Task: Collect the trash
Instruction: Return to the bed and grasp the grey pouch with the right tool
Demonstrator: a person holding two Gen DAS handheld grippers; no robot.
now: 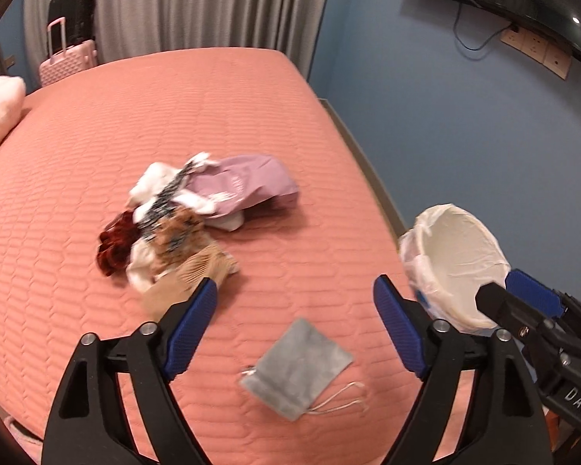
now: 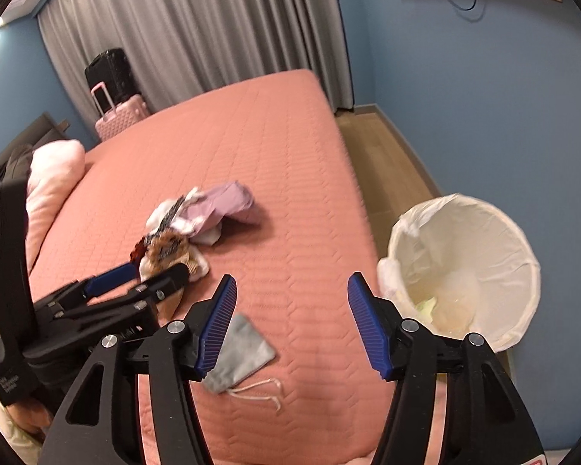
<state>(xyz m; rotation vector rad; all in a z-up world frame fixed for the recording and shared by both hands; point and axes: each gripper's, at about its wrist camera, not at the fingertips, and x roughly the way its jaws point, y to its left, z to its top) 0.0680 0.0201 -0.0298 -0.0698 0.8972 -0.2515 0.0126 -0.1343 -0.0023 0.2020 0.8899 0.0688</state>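
A pile of trash (image 1: pixel 182 213) lies mid-bed: a lilac bag (image 1: pixel 248 184), white tissues, brown crinkled paper and a red wrapper; it also shows in the right wrist view (image 2: pixel 189 228). A grey drawstring pouch (image 1: pixel 296 368) lies near the bed's front edge, also in the right wrist view (image 2: pixel 244 352). My left gripper (image 1: pixel 294 302) is open and empty above the pouch, just short of the pile. My right gripper (image 2: pixel 292 298) is open and empty over the bed's right edge, beside the bin. The white-lined bin (image 2: pixel 464 267) stands on the floor right of the bed.
The pink quilted bed (image 1: pixel 174 116) fills both views. A pink pillow (image 2: pixel 54 178) lies at the left. Pink and black suitcases (image 2: pixel 112 93) stand by the grey curtain. A blue wall (image 1: pixel 445 116) runs along the right, with wood floor (image 2: pixel 379 155) between it and the bed.
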